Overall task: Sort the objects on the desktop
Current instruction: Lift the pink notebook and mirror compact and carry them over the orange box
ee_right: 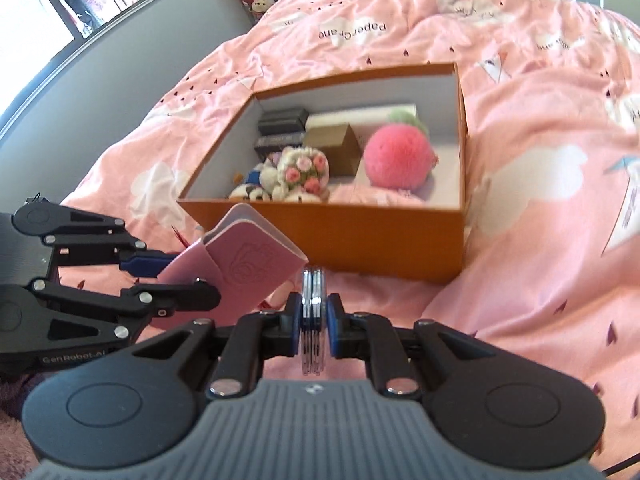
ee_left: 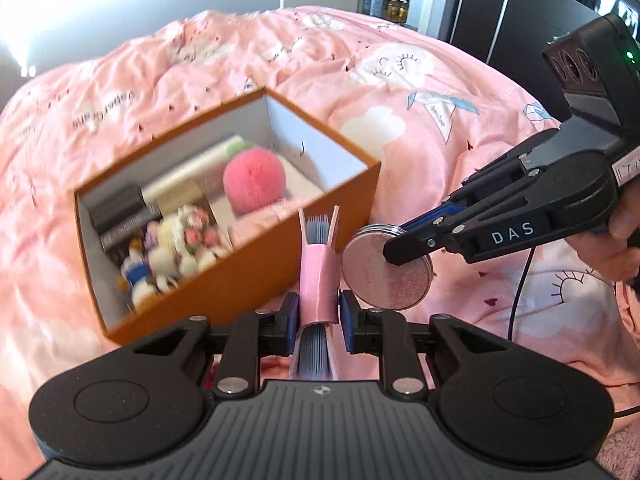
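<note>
The left tool (ee_left: pixel 319 309) was clamped on a pink leather card wallet with a snap strap (ee_left: pixel 318 276), its blue pads pressed against both covers and the grey-blue card sleeves showing edge-on between them. In the right wrist view the same wallet (ee_right: pixel 248 264) appeared tilted, held off the bed just in front of the box's near wall.

The right tool (ee_right: pixel 313 312) was closed tight on a round silver-rimmed compact with a pinkish lid (ee_right: pixel 313 292), seen edge-on as a stack of thin metallic rims between the pads. From the left camera that compact (ee_left: pixel 386 270) showed its flat round face, gripped at its upper edge by the right tool (ee_left: pixel 404 246), just beside the wallet. Part of a person's hand (ee_left: pixel 622 236) held that tool's handle.

Behind both items an open orange cardboard box with white inner walls (ee_right: pixel 462 152) sat on a pink printed duvet (ee_right: pixel 540 128) covering the bed. Inside the box lay a fluffy pink pom-pom ball (ee_right: pixel 398 160), a crocheted flower bouquet (ee_right: pixel 304 172), a small tan carton (ee_right: pixel 336 144), dark rectangular cases (ee_right: pixel 282 120) and a white tube (ee_left: pixel 192 170).
</note>
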Demonstrator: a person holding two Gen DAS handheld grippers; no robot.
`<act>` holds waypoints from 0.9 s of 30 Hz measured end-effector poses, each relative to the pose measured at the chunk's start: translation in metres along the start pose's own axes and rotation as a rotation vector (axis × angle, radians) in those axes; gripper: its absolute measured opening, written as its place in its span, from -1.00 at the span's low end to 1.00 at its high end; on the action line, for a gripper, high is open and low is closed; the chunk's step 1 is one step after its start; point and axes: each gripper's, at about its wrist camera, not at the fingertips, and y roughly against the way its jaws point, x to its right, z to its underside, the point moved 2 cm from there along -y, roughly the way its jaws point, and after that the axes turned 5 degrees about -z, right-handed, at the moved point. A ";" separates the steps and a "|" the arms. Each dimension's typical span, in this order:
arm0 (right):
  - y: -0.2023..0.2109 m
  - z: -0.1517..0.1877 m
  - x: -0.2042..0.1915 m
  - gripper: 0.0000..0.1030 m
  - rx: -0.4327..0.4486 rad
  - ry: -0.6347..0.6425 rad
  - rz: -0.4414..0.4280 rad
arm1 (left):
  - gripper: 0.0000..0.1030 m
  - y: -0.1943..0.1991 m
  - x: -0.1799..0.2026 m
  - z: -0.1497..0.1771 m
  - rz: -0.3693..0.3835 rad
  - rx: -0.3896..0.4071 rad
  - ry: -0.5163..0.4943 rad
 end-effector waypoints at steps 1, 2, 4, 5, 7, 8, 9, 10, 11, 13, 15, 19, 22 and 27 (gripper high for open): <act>0.002 -0.004 0.000 -0.73 0.001 0.008 0.003 | -0.52 0.002 -0.001 -0.004 -0.008 0.007 -0.018; 0.004 -0.008 -0.001 -0.73 0.002 0.017 0.006 | -0.52 0.004 -0.002 -0.009 -0.019 0.015 -0.038; 0.006 -0.016 -0.001 -0.73 0.002 0.030 0.011 | -0.52 0.007 -0.003 -0.018 -0.045 0.029 -0.074; 0.007 -0.019 -0.002 -0.73 0.003 0.038 0.016 | -0.52 0.008 -0.005 -0.023 -0.057 0.034 -0.090; 0.009 -0.027 -0.003 -0.73 0.009 0.056 0.026 | -0.52 0.009 -0.009 -0.034 -0.082 0.047 -0.118; 0.011 -0.030 -0.004 -0.73 0.014 0.063 0.029 | -0.52 0.009 -0.011 -0.038 -0.090 0.052 -0.128; 0.012 -0.034 -0.004 -0.73 0.020 0.069 0.032 | -0.52 0.008 -0.014 -0.043 -0.094 0.056 -0.135; 0.013 -0.038 -0.004 -0.73 0.028 0.073 0.033 | -0.52 0.007 -0.017 -0.048 -0.096 0.059 -0.140; 0.015 -0.043 -0.004 -0.73 0.037 0.077 0.034 | -0.52 0.005 -0.020 -0.052 -0.099 0.062 -0.148; 0.017 -0.052 -0.003 -0.73 0.054 0.085 0.040 | -0.52 -0.001 -0.027 -0.061 -0.112 0.064 -0.172; 0.018 -0.061 -0.001 -0.73 0.066 0.094 0.048 | -0.52 -0.008 -0.031 -0.070 -0.134 0.069 -0.201; 0.016 -0.078 0.006 -0.73 0.079 0.103 0.061 | -0.52 -0.027 -0.036 -0.079 -0.161 0.071 -0.291; 0.013 -0.090 0.015 -0.73 0.089 0.102 0.079 | -0.52 -0.045 -0.036 -0.080 -0.169 0.052 -0.357; 0.006 -0.108 0.032 -0.73 0.089 0.081 0.108 | -0.52 -0.077 -0.030 -0.073 -0.142 0.010 -0.469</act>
